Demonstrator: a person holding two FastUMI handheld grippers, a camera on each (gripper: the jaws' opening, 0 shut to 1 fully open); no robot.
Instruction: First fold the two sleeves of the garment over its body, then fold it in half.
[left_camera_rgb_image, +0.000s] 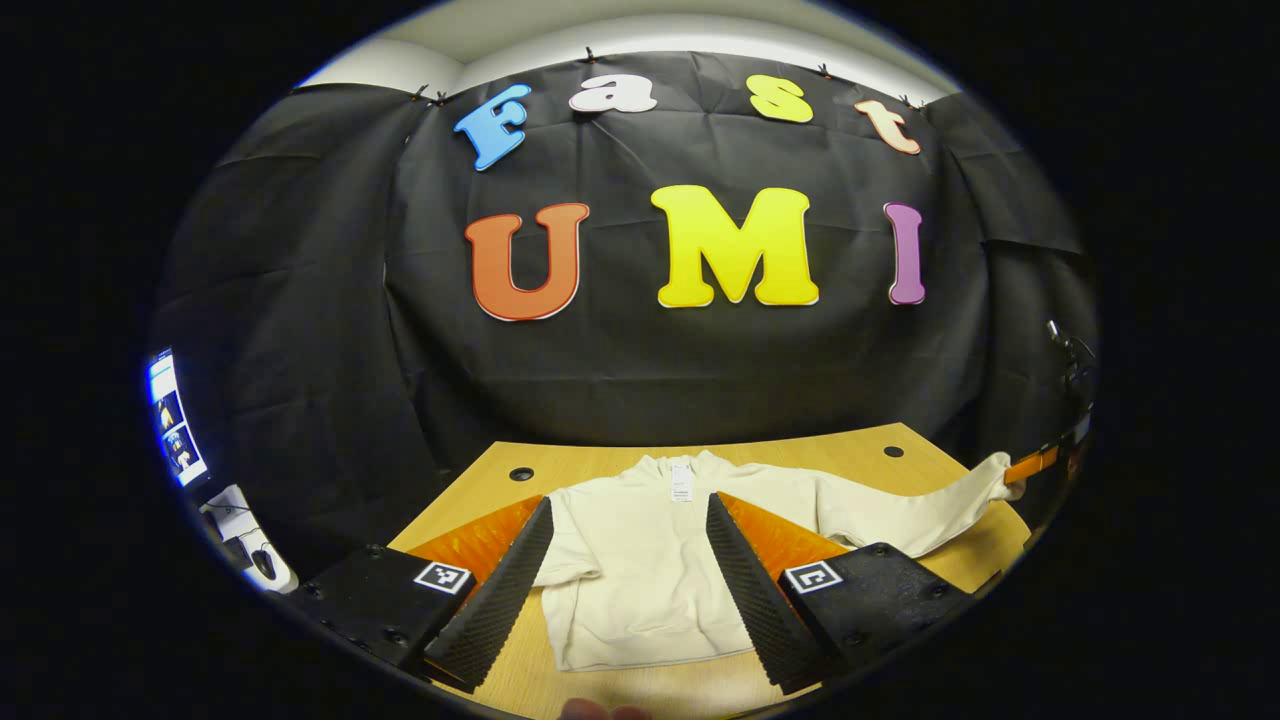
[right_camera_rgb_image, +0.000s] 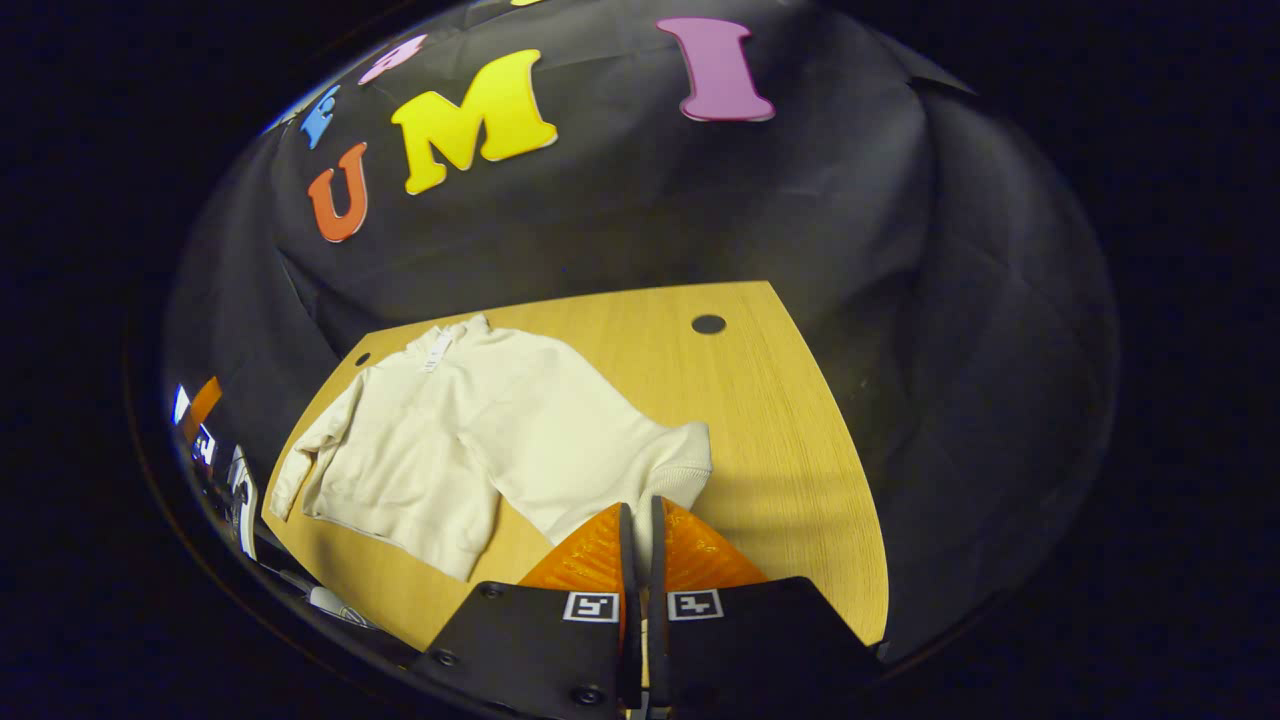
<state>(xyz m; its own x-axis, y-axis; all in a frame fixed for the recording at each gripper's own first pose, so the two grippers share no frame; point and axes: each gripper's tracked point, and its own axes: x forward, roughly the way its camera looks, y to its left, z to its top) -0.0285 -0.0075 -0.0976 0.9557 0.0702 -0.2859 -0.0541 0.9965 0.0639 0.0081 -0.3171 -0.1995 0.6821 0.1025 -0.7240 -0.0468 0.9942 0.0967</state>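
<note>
Both hand-held grippers are over the wooden desk (right_camera_rgb_image: 790, 420). On the right hand-held gripper (right_camera_rgb_image: 637, 530) the fingers are pressed together on the cuff of one sleeve (right_camera_rgb_image: 610, 450), and this sleeve is stretched from the garment (left_camera_rgb_image: 640, 560) toward the desk's edge. The left hand-held gripper (left_camera_rgb_image: 630, 560) hangs above the body of the garment with its fingers wide apart, holding nothing. The garment is a cream sweatshirt, lying flat in the desk's middle with its collar toward the black wall. The other sleeve (right_camera_rgb_image: 305, 455) lies along its side.
</note>
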